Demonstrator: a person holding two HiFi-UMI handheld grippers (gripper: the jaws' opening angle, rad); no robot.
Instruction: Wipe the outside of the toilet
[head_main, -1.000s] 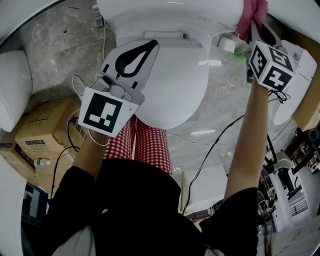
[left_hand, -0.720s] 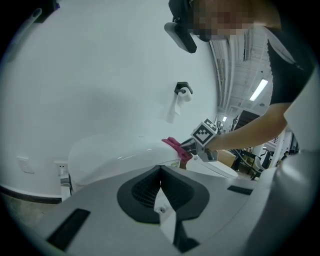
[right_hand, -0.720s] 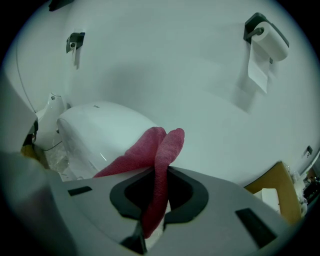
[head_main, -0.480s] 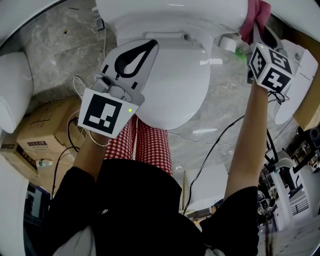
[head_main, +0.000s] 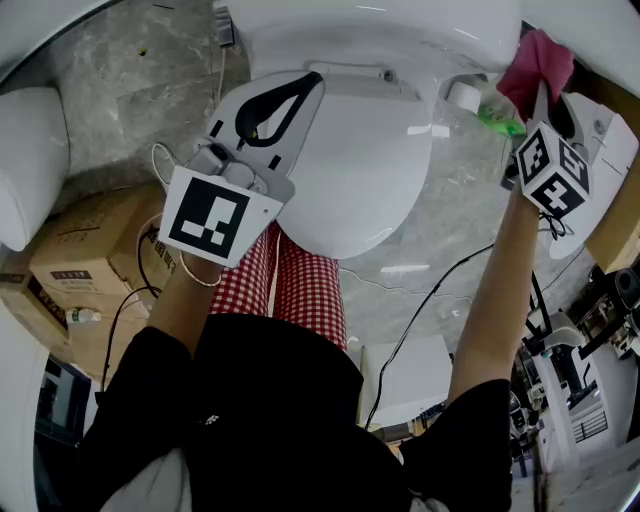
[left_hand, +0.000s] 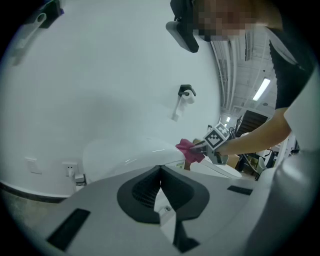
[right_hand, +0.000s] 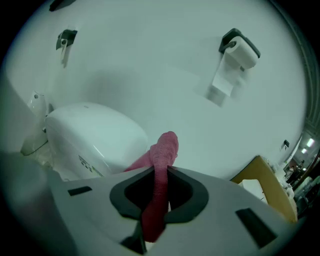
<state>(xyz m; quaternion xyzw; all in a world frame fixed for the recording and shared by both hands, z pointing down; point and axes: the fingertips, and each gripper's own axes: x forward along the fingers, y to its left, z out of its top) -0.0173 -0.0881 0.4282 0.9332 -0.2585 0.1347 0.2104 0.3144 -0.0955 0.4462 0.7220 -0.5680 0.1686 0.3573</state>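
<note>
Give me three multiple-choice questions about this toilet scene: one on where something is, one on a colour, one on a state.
1. Where is the cloth?
A. in a bucket
B. between the right gripper's jaws
C. hung on a wall hook

2. What colour is the cloth?
A. blue
B. yellow
C. pink

3. How is the toilet lid?
A. down
B. raised
C. taken off

Answers: B, the right gripper view shows the jaws clamped on it; C, it is pink in every view; A, the head view shows the lid lying shut.
</note>
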